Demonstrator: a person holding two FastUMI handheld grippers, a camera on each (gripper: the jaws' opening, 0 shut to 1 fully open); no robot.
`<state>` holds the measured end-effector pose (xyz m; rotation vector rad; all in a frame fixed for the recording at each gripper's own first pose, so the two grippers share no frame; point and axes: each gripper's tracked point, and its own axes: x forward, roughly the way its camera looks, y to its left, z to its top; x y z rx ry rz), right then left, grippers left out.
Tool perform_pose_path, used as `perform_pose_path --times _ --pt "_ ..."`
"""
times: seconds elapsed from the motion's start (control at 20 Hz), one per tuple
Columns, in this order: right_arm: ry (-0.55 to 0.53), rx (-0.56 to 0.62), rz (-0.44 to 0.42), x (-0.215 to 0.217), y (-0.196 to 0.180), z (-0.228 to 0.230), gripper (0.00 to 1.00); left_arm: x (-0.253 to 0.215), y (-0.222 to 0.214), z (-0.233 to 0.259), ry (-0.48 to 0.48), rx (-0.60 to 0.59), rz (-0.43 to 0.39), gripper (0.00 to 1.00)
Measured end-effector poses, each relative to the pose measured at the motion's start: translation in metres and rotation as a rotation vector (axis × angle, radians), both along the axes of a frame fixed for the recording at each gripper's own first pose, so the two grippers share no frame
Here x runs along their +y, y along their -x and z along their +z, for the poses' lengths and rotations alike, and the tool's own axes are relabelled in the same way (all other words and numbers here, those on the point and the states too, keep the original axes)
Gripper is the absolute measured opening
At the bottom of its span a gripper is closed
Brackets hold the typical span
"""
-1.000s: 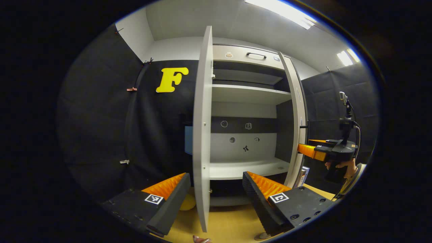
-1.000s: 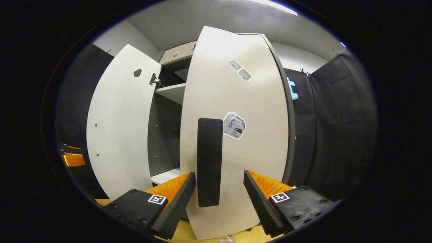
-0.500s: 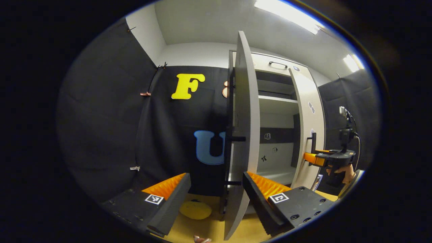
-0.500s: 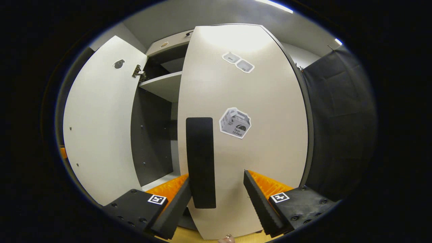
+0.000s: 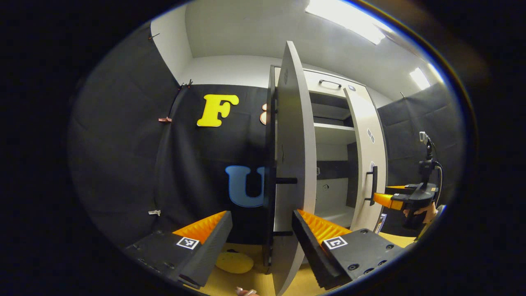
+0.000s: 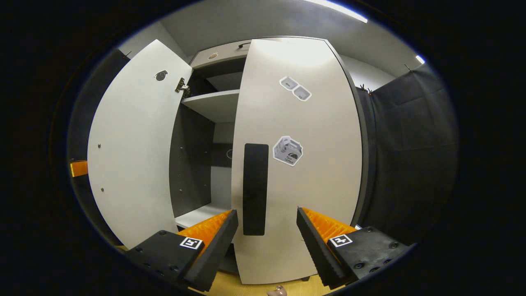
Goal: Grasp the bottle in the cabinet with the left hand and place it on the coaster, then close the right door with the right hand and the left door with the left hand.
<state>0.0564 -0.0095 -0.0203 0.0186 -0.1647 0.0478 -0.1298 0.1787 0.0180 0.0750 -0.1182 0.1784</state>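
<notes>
Flanking the edge of the tall white left cabinet door (image 5: 292, 172), the left hand-held gripper (image 5: 259, 242) has its orange-and-black fingers spread apart, one on each side of the door's free edge, neither clearly pressing on it. A flat round yellow coaster (image 5: 235, 262) lies on the wooden bench (image 5: 304, 279) at the 7 o'clock side of that door; whether a bottle stands on it cannot be told. In the right gripper view, the right hand-held gripper (image 6: 266, 242) also has its fingers apart, with the black vertical bar handle (image 6: 255, 188) of the white right cabinet door (image 6: 312, 164) rising at 12 o'clock between them. That door is nearly shut, leaving a gap that shows the cabinet's white shelves (image 6: 211, 105).
</notes>
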Motion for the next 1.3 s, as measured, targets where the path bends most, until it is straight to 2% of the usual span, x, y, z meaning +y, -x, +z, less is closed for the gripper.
perform_pose_path --times 0.15,0.35,0.6,0.85,1.0,1.1,1.3 --pt "0.02 -0.006 -0.039 -0.009 0.014 0.001 0.98 -0.013 -0.007 0.0 0.011 0.006 -0.06 0.94" --pt "0.014 0.005 -0.046 -0.024 0.027 -0.001 0.97 -0.043 -0.016 -0.004 0.04 0.014 -0.124 0.94" --pt "0.022 0.004 -0.042 -0.053 0.031 0.002 0.97 -0.091 -0.06 -0.004 0.024 0.025 -0.194 0.93" --pt "-0.02 0.002 -0.027 -0.077 0.037 0.007 0.98 -0.146 -0.101 -0.019 0.08 0.041 -0.273 0.95" --pt "-0.04 0.014 -0.004 -0.084 0.043 0.004 0.98 -0.162 -0.101 -0.024 0.026 0.066 -0.274 0.97" --pt "-0.025 0.017 -0.008 -0.089 0.048 0.001 0.97 -0.168 -0.102 -0.028 -0.006 0.081 -0.268 0.92" --pt "-0.02 0.019 0.015 -0.081 0.052 0.001 0.97 -0.178 -0.105 -0.029 0.009 0.086 -0.281 0.95"
